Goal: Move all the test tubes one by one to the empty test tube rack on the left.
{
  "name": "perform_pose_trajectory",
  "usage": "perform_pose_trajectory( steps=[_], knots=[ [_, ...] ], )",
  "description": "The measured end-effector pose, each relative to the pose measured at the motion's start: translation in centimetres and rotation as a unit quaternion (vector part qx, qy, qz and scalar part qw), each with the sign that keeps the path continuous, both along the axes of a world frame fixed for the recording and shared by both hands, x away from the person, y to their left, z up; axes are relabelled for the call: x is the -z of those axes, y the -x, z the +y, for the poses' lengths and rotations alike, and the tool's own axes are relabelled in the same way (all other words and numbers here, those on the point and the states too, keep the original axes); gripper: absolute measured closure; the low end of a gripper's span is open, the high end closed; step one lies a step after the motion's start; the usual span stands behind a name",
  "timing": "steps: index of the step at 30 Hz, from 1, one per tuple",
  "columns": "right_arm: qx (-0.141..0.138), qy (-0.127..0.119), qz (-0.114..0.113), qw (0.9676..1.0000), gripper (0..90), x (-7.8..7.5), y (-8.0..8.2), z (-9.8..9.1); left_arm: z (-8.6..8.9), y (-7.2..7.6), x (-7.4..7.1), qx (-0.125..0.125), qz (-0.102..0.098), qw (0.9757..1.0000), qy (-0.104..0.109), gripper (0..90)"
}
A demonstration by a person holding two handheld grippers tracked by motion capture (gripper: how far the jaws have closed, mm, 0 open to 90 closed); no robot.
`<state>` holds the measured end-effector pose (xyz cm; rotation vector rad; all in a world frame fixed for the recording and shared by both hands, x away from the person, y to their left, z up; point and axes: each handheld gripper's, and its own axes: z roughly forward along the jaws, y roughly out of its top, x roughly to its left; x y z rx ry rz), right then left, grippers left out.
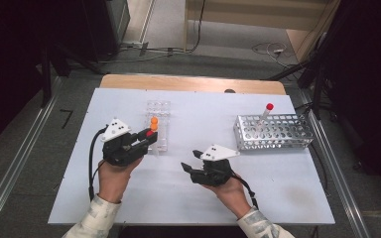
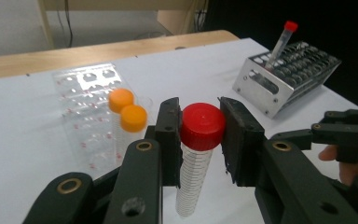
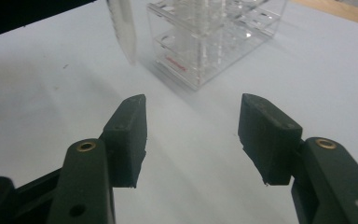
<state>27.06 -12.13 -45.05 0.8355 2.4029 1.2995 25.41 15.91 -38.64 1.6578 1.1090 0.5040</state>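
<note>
At the centre of the left gripper view we see the left claw [image 2: 200, 135] clamped on a red-capped tube [image 2: 196, 158] with printed graduation marks too small to read. Two orange-capped tubes [image 2: 127, 109] stand in the clear rack [image 2: 81, 100] left of it. Upper right sits a metal rack [image 2: 284, 74]. The right claw [image 3: 191, 135] gapes empty over the white surface [image 3: 42, 107].

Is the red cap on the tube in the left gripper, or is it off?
On. The red cap sits on top of the tube, and the left gripper has its jaws pressed on the cap.
</note>
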Motion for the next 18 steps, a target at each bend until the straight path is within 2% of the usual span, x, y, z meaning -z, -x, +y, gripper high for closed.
perform_pose_trajectory(
  steps=[7,13,18],
  knots=[
    [0.024,-0.014,0.000,0.9996,40.1,-0.1,0.1,-2.4,1.0,-1.0,-1.8,-0.027,-0.006,0.9995,-0.017,70.6],
    [0.030,-0.014,-0.001,0.9994,39.6,-0.1,0.1,-3.2,1.2,-2.9,-2.5,-0.041,-0.004,0.9989,-0.023,70.6],
    [0.040,-0.014,-0.002,0.9991,39.2,-0.1,-0.1,-3.9,1.3,-4.6,-2.9,-0.062,-0.008,0.9975,-0.032,70.6]
  ],
)
